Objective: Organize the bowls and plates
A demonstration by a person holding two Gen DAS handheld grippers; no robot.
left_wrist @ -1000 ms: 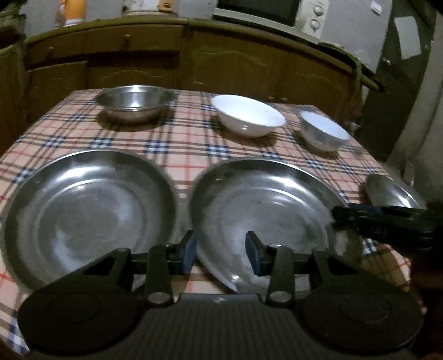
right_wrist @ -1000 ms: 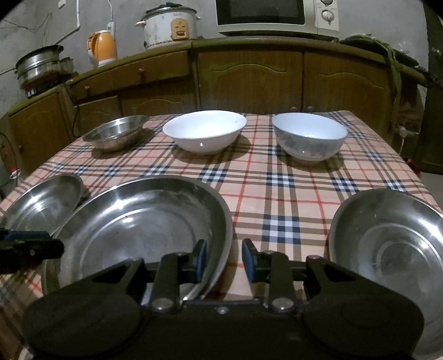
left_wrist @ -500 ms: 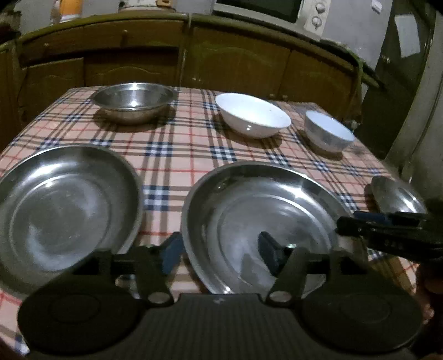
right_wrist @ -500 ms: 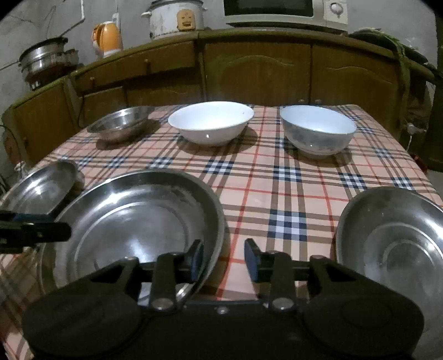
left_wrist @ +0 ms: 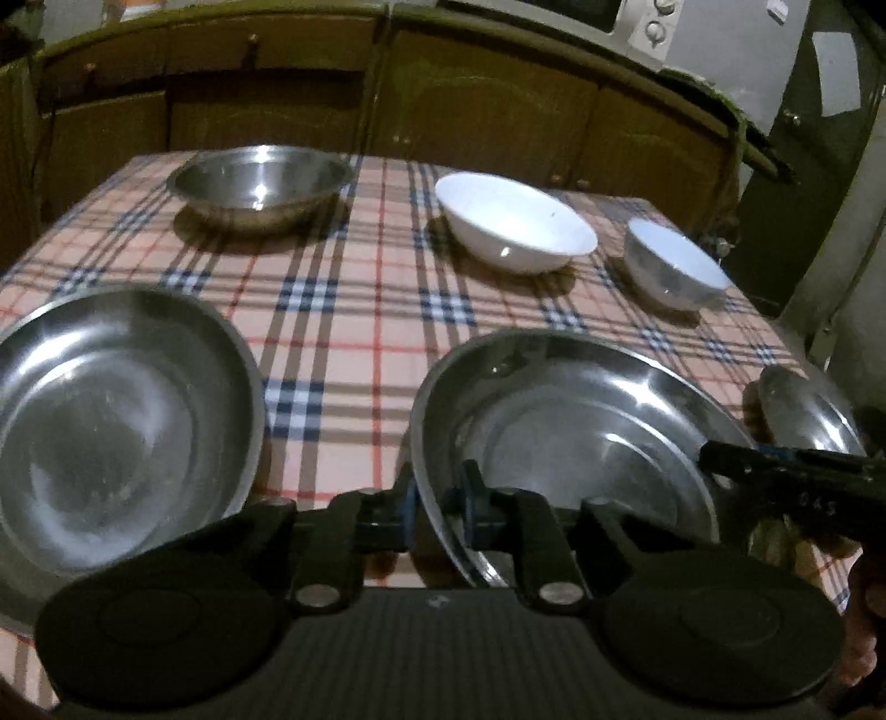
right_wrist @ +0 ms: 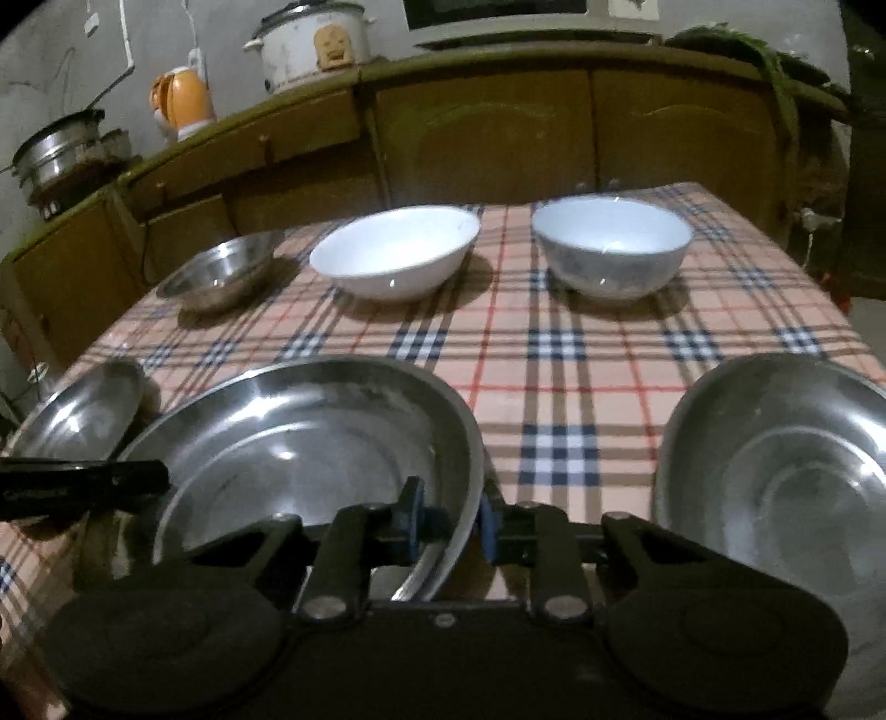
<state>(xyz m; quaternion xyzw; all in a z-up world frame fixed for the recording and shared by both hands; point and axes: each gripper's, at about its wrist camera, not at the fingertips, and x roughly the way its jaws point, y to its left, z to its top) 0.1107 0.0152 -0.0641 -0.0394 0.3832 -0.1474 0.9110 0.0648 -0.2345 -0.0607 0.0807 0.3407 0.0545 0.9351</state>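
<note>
- Left gripper [left_wrist: 437, 512]: closed on the near left rim of the middle steel plate [left_wrist: 565, 437]; the rim passes between its two blue pads, which press on it.
- Right gripper [right_wrist: 449, 520]: straddles the near right rim of the same plate, seen in the right wrist view at [right_wrist: 310, 443]; its jaws are closing, with the rim between the blue pads and a small gap on the right pad's side.
- Middle steel plate: sits at the near edge of the table [left_wrist: 354, 332], which is covered with a checked cloth; held from both sides by the two grippers.
- Left steel plate [left_wrist: 111, 421]: lies flat near the near left corner of the table, apart from the middle plate.
- Right steel plate [right_wrist: 775, 487]: lies near the near right corner, apart from the middle plate.
- Steel bowl [left_wrist: 260, 185]: stands toward the far left corner of the table.
- Wide white bowl [left_wrist: 515, 227]: stands at the middle of the far edge.
- Deep white bowl [right_wrist: 612, 243]: stands toward the far right corner, just beside the wide white bowl and not touching it.
- Background: wooden cabinets [right_wrist: 487, 133] behind the table carry a rice cooker [right_wrist: 310, 44] and an orange kettle [right_wrist: 180, 102].
</note>
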